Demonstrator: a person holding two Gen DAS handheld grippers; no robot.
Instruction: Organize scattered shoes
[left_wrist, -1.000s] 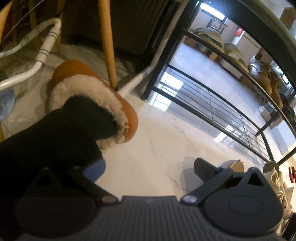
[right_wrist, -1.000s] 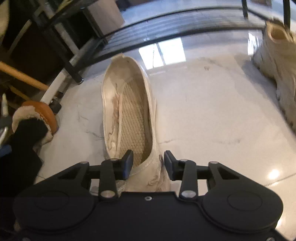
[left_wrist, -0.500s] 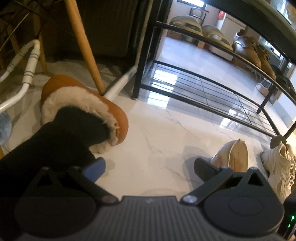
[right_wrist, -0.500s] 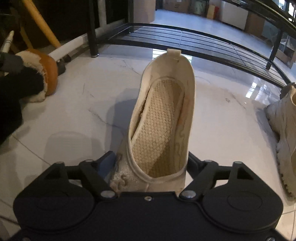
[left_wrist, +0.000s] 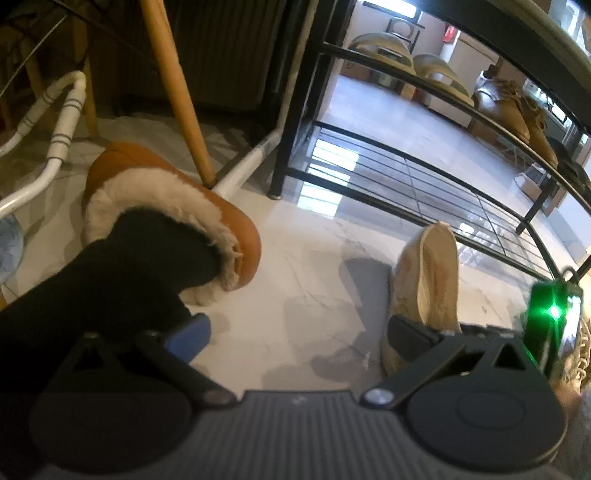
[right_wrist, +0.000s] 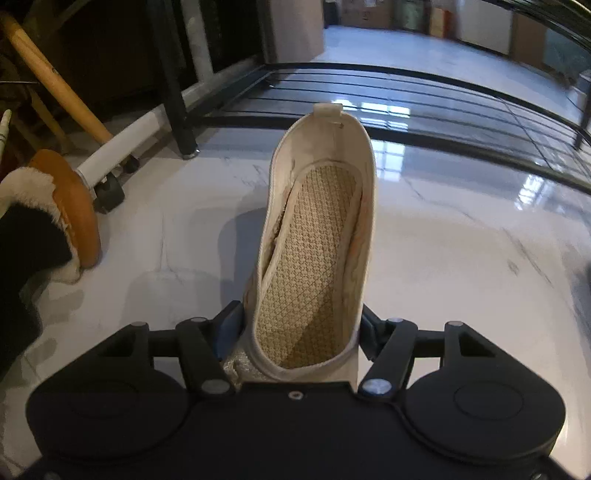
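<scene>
A cream slip-on shoe (right_wrist: 314, 240) with a woven insole sits toe-first between the fingers of my right gripper (right_wrist: 299, 328). The jaws are closing and both pads press on its sides. Its heel points away toward the black shoe rack (right_wrist: 369, 96). In the left wrist view the same shoe (left_wrist: 424, 280) tilts heel-up over the marble floor, with a shadow under it. My left gripper (left_wrist: 295, 332) hovers open over bare floor with nothing between its fingers. A tan fur-lined slipper (left_wrist: 177, 199) at left has a black-clad leg in it.
The rack's (left_wrist: 406, 177) upper shelf holds brown shoes (left_wrist: 513, 107) and beige slippers (left_wrist: 388, 44). A wooden chair leg (left_wrist: 177, 92) and white tube frame (left_wrist: 62, 140) stand at left. A white sneaker (left_wrist: 580, 350) lies at the far right edge.
My right gripper let go of the shoe's side wall, spread around its toe and closed again. It carried the shoe leftward, bringing it into the left wrist view. The left gripper stayed open.
</scene>
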